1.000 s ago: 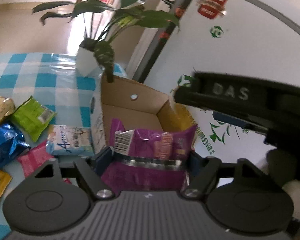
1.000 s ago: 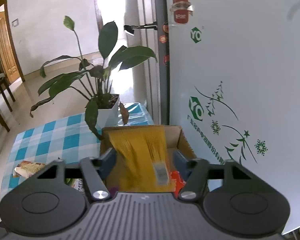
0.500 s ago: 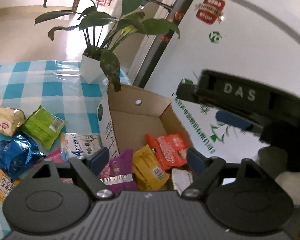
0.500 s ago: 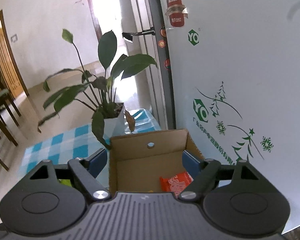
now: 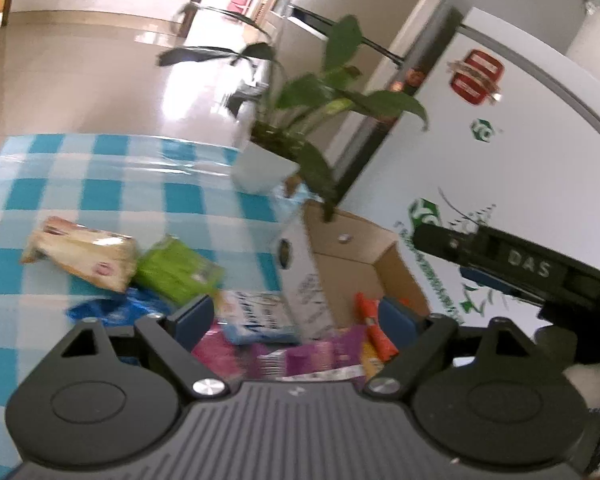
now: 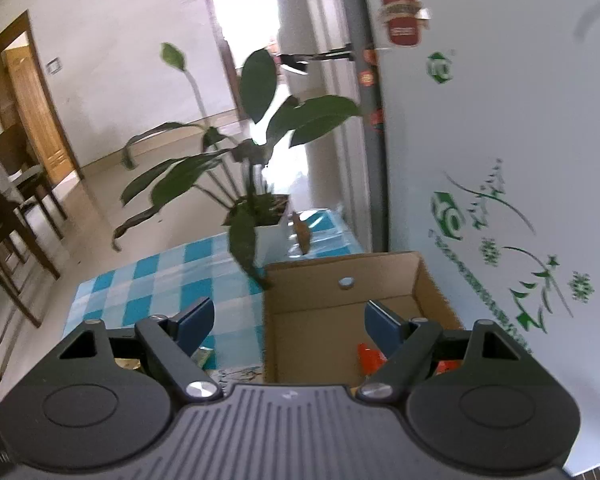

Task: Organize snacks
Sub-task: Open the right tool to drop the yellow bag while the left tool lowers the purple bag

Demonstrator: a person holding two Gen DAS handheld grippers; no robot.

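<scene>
Left claw (image 5: 296, 314), fingers spread and holding nothing, hangs over the near edge of the box (image 5: 352, 264); right claw (image 6: 288, 318), likewise spread and unladen, faces the box (image 6: 340, 304) from above. Inside lie purple (image 5: 320, 354), yellow (image 5: 370, 360) and orange (image 5: 374, 330) packets. Green (image 5: 176, 272), beige (image 5: 84, 254), blue (image 5: 108, 312), white (image 5: 256, 316) and pink (image 5: 216, 354) packets lie on the checked tabletop (image 5: 100, 192) beside the box, near a potted plant (image 5: 284, 136).
</scene>
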